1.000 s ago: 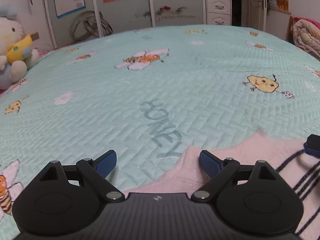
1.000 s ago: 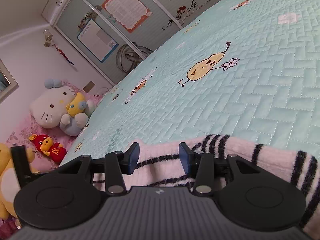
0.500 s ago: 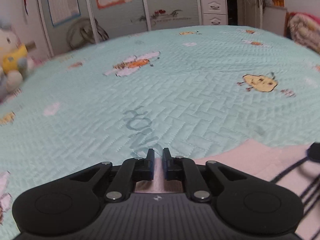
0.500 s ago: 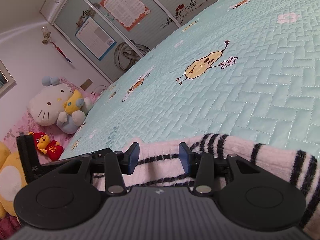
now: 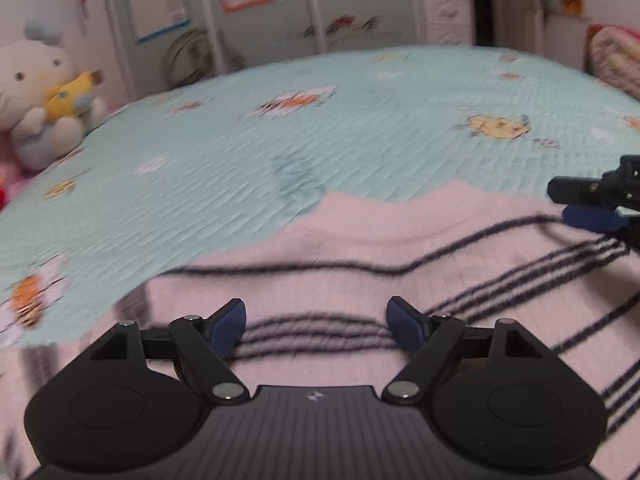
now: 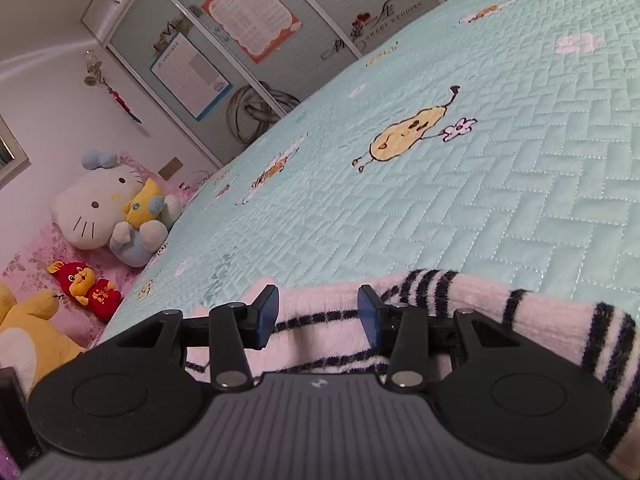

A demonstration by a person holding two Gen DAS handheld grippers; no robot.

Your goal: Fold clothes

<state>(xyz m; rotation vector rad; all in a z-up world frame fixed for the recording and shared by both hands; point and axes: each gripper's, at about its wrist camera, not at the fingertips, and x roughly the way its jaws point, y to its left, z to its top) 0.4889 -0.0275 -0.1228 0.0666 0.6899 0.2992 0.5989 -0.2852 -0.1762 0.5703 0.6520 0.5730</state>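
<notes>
A pink sweater (image 5: 400, 248) with thin dark stripes lies spread on the pale green bedspread (image 5: 320, 140). My left gripper (image 5: 316, 320) hovers over its near part. Its jaws are opening and stand wide apart, with the fabric below them and nothing pinched. At the far right of the left wrist view my right gripper (image 5: 588, 204) sits at the sweater's edge. In the right wrist view a thick, bunched fold of the sweater (image 6: 320, 308) fills the gap between the blue pads, and my right gripper (image 6: 317, 314) is shut on it.
The bedspread (image 6: 480, 200) stretches far ahead of both grippers. A white cat plush (image 5: 36, 92) sits at the bed's left side, with a small red toy (image 6: 86, 288) and a yellow plush (image 6: 28, 336) nearby. Wardrobe doors (image 5: 240, 20) stand behind; a rolled quilt (image 5: 612, 60) lies right.
My left gripper closed on the sweater's corner, moved with it, and has now opened. Much more of the sweater now lies ahead of it. The right gripper has not moved.
</notes>
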